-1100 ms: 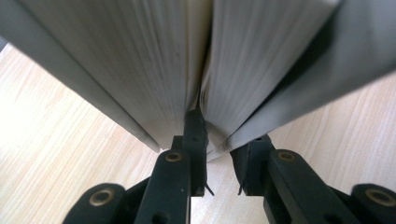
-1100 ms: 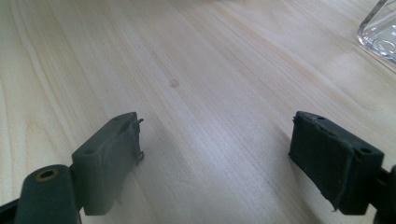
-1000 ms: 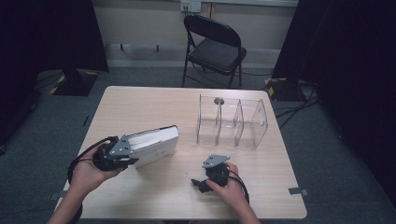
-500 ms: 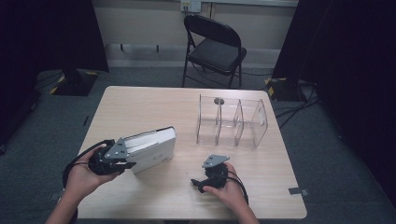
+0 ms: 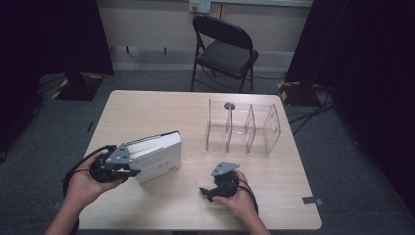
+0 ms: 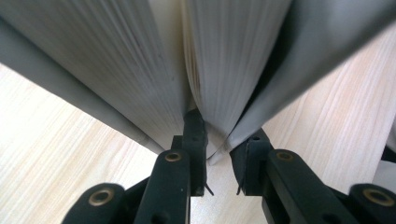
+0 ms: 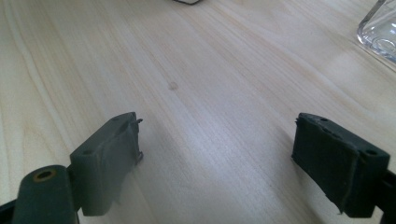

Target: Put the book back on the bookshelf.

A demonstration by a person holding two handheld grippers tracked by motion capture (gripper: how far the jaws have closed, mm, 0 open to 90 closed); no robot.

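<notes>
On the near left of the tabletop (image 5: 147, 107), the left tool (image 5: 128, 162) pinches part of one grey book (image 5: 159, 154) at its page edge, one jaw slipped among the pages, likely to lift or carry it. One clear divided organizer (image 5: 242, 128) stands upright at the far right, its slots empty and apparently meant to receive the book. Near the front edge, the right tool (image 5: 211, 192) rests with jaws spread, gripping nothing, probably waiting to help.

You worked at a pale wooden table (image 5: 147, 110) on grey carpet (image 5: 352, 161). Beyond it stood a black folding chair (image 5: 226, 49) against a beige wall (image 5: 147, 22), with dark curtains (image 5: 49, 34) on both sides.
</notes>
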